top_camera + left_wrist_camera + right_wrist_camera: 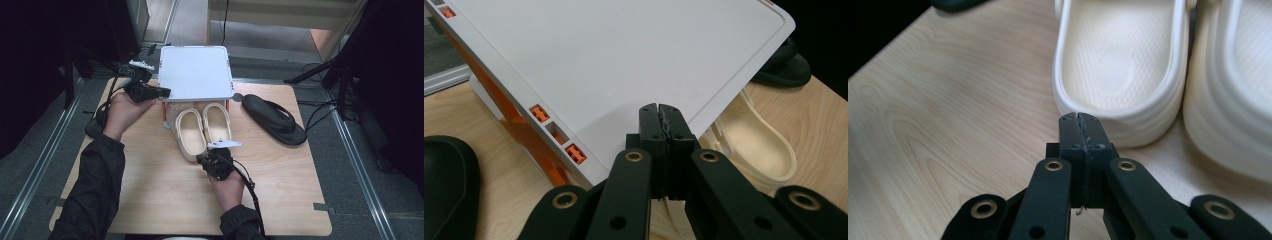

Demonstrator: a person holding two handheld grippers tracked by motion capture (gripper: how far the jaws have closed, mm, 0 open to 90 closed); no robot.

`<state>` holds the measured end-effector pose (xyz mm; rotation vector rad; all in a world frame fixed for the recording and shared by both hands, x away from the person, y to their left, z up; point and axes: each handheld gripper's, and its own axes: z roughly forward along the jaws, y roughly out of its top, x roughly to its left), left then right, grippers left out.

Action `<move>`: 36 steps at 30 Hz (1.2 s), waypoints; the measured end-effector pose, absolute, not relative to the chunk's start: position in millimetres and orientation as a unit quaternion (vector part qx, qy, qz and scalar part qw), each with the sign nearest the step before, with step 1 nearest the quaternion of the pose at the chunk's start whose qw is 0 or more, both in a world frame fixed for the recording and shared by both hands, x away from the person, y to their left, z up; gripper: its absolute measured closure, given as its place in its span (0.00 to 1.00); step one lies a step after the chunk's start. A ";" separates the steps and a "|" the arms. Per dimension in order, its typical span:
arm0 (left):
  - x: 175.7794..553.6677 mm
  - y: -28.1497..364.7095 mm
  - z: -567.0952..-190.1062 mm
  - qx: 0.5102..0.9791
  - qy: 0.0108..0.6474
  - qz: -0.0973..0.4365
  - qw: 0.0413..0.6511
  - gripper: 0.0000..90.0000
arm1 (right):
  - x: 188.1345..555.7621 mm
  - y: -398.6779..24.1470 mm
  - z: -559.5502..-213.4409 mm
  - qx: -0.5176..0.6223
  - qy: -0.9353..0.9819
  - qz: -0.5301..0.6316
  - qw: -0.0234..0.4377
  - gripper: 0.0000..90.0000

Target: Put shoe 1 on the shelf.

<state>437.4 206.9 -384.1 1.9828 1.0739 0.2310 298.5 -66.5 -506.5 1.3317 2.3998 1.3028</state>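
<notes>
A pair of cream clogs [190, 132] lies side by side on the wooden table [280, 190], toes tucked under a white shelf [196, 72] with orange legs. My right gripper [205, 160] sits low behind the clogs' heels. In the right gripper view it [1080, 117] is shut with nothing between the jaws, its tip right at the heel rim of one clog [1118, 60]. My left gripper [164, 92] hovers at the shelf's front left corner. In the left gripper view it [659, 107] is shut and empty, over the edge of the white shelf top [624, 55].
A black sandal [275, 119] lies on the table to the right of the shelf. Another black sandal [94, 127] rests at the table's left edge beside my left hand. Grey floor, metal rails and dark stands surround the table.
</notes>
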 end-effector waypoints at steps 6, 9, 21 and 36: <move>437.3 205.2 -384.2 0.794 0.428 0.094 0.422 1.00 | 302.1 -64.4 -516.8 0.442 0.793 0.415 0.052 1.00; 437.7 206.6 -384.5 0.793 0.428 0.092 0.425 1.00 | 306.0 -63.2 -517.8 0.442 0.791 0.419 0.052 1.00; 437.6 206.5 -385.0 0.791 0.428 0.091 0.427 1.00 | 315.1 -52.0 -513.3 0.438 0.792 0.421 0.055 1.00; 437.6 206.6 -384.9 0.790 0.432 0.088 0.427 1.00 | 331.3 -31.0 -504.7 0.434 0.791 0.427 0.065 1.00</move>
